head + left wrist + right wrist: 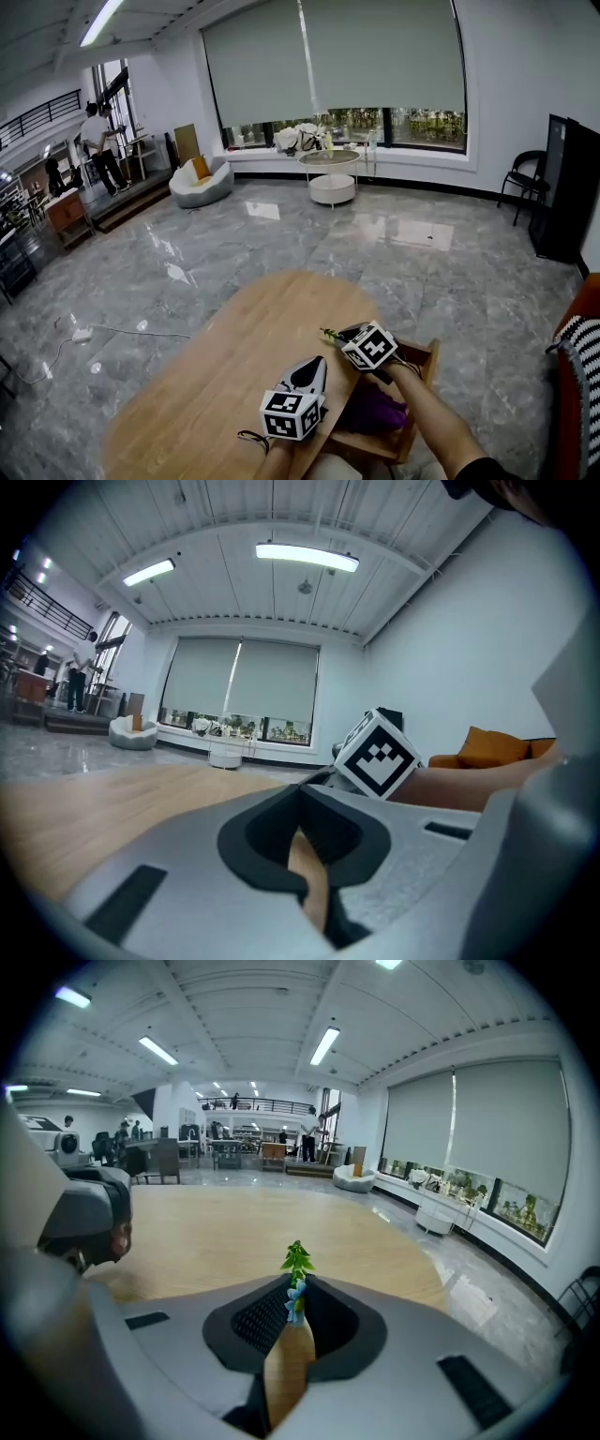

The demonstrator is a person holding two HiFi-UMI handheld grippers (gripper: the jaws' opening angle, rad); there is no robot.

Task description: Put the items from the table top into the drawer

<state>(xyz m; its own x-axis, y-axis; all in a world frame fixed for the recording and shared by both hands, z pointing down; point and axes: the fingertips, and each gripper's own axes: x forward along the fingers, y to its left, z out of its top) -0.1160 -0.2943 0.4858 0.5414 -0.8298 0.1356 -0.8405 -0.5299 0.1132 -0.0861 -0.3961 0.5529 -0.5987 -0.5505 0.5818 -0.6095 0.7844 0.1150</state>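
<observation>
You have two grippers, one small plastic sprig with green leaves and a blue flower, one open wooden drawer, and one soft purple thing.

Your left gripper sits low over the light wooden oval bench. It lies almost flat and points away from you. Its fingers are pressed together and there is nothing between them. You can see this in the left gripper view too.

Your right gripper is just to the right of the left one and a bit farther out. Your bare right arm reaches across the open wooden drawer to hold it. This gripper tips down toward the bench. Its fingers are almost together and they pinch the small plastic sprig near its bottom. The green leaves poke out past the fingertips. The sprig is over the right edge of the bench, close to the far corner of the drawer. You cannot tell if it touches the wood.

The drawer sticks out from the right side of the bench. One soft purple thing lies inside it.
</observation>
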